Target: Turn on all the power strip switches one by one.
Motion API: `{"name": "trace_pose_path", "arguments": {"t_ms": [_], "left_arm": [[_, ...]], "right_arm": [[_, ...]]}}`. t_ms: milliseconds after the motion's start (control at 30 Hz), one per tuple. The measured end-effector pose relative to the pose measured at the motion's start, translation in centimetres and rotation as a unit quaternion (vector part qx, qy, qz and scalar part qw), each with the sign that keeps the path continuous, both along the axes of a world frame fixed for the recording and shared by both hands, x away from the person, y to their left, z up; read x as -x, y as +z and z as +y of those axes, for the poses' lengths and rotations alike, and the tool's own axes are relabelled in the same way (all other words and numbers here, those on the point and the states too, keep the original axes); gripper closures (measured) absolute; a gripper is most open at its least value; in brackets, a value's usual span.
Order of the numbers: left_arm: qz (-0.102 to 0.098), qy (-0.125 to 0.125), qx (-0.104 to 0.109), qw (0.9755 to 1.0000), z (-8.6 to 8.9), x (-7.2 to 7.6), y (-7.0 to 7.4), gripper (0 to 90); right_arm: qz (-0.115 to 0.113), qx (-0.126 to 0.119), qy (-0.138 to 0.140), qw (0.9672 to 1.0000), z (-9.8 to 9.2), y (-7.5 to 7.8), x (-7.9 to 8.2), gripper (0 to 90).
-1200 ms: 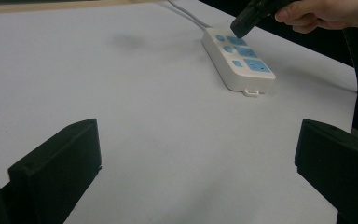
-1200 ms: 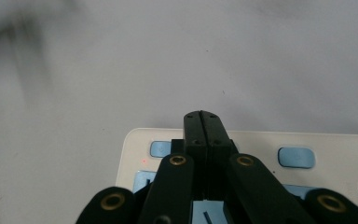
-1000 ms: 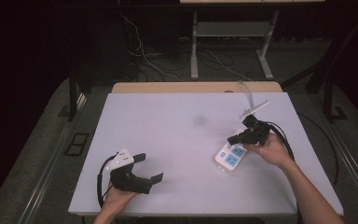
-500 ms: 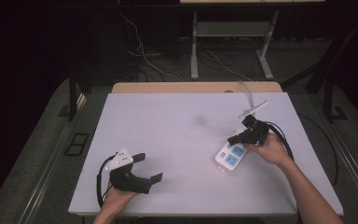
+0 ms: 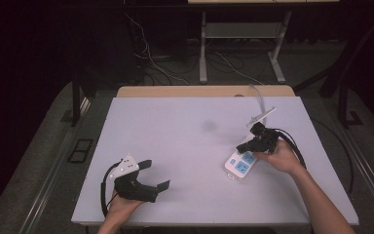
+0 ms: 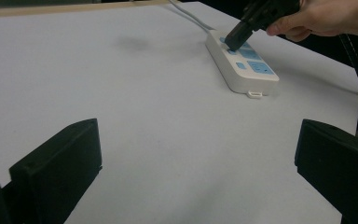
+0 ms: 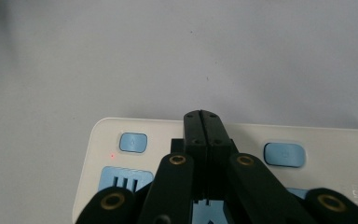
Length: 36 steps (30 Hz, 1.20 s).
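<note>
A white power strip (image 5: pixel 240 166) with blue sockets lies on the right side of the white table (image 5: pixel 185 136). My right gripper (image 5: pixel 241 147) is shut with nothing between its jaws, and its tips point down at the strip's top face. In the right gripper view the closed tips (image 7: pixel 203 115) sit between two blue switches (image 7: pixel 133 142) on the strip (image 7: pixel 102 135). From the left gripper view, the right gripper (image 6: pixel 235 42) appears to touch the strip (image 6: pixel 242 70). My left gripper (image 5: pixel 155 174) rests at the front left, open and empty, its jaws (image 6: pixel 198 144) wide apart.
The strip's white cable (image 5: pixel 260 100) runs toward the table's back edge. Black cables trail from each gripper. Beyond the table lie a dark floor, loose wires (image 5: pixel 151 63) and a metal stand (image 5: pixel 243 34).
</note>
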<state>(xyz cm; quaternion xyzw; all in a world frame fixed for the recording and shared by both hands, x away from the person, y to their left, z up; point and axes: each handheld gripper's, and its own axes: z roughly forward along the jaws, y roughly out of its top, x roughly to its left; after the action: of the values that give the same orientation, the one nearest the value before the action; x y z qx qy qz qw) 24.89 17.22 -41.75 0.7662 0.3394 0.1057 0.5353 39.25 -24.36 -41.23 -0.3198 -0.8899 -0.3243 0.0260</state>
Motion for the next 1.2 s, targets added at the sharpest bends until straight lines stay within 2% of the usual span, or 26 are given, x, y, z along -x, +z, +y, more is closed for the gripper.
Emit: {"name": "trace_pose_path", "arguments": {"t_ms": [433, 633, 1033, 1200], "left_arm": [[0.001, -0.001, -0.003, 1.0000, -0.11, 0.00, -0.08, 0.0], [0.001, -0.003, -0.005, 1.0000, -0.22, -0.02, -0.10, 0.0], [0.000, -0.007, -0.006, 1.0000, -0.34, 0.02, -0.08, 0.0], [0.000, -0.006, -0.006, 1.0000, -0.27, 0.06, -0.04, 0.0]], "right_arm": [[-0.008, -0.007, 0.011, 0.9999, -0.22, -0.30, 0.01, 90.0], [-0.006, -0.026, 0.010, 0.9996, -0.63, -0.66, -0.05, 90.0], [-0.019, -0.010, 0.016, 0.9996, -0.32, -0.57, 0.20, 90.0], [-0.018, -0.015, 0.015, 0.9996, -0.43, -0.64, 0.15, 90.0]]}}
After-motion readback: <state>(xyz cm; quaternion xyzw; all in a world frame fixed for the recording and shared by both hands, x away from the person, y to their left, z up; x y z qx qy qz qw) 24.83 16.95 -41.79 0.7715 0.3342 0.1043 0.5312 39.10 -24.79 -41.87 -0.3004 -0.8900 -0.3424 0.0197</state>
